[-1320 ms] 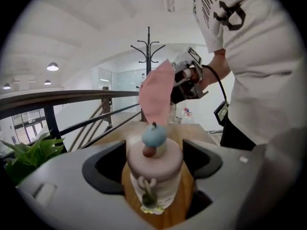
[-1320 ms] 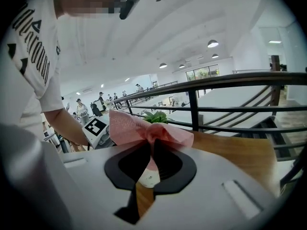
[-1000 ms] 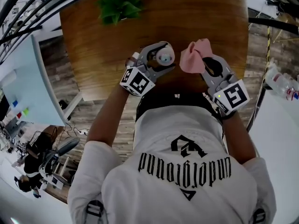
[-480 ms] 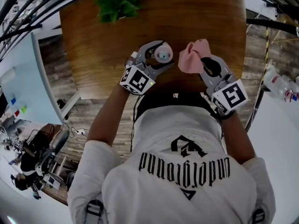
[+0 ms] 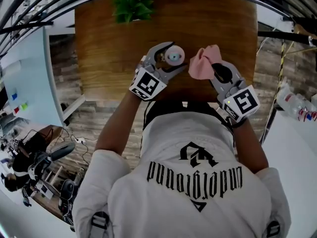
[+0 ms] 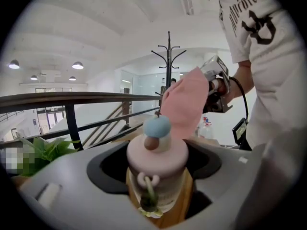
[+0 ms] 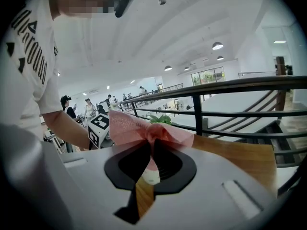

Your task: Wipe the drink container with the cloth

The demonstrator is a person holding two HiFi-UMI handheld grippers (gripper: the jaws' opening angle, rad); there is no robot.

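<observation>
Left tongs point(image 5: 177, 57) are clamped round the bottle point(image 5: 174, 56), one jaw on each side of it. The bottle is upright over the near part of the wooden worktop point(image 5: 109, 48). Its pink lid point(image 6: 157, 153) is on, with a blue knob point(image 6: 157, 127) on top and a small loop hanging down the front. With the cap closed, I can't tell what's inside.

Right tongs point(image 5: 216, 68) are pinching the pink cloth point(image 5: 200, 63). In the right gripper view the jaws are pressed together on a bunched fold and the rest fans out above them. The cloth sits just to the right of the bottle, close beside it, and I see a thin gap between them from the head view.

A green plant point(image 5: 132, 5) stands at the far edge of the worktop, well apart from both tongs.
</observation>
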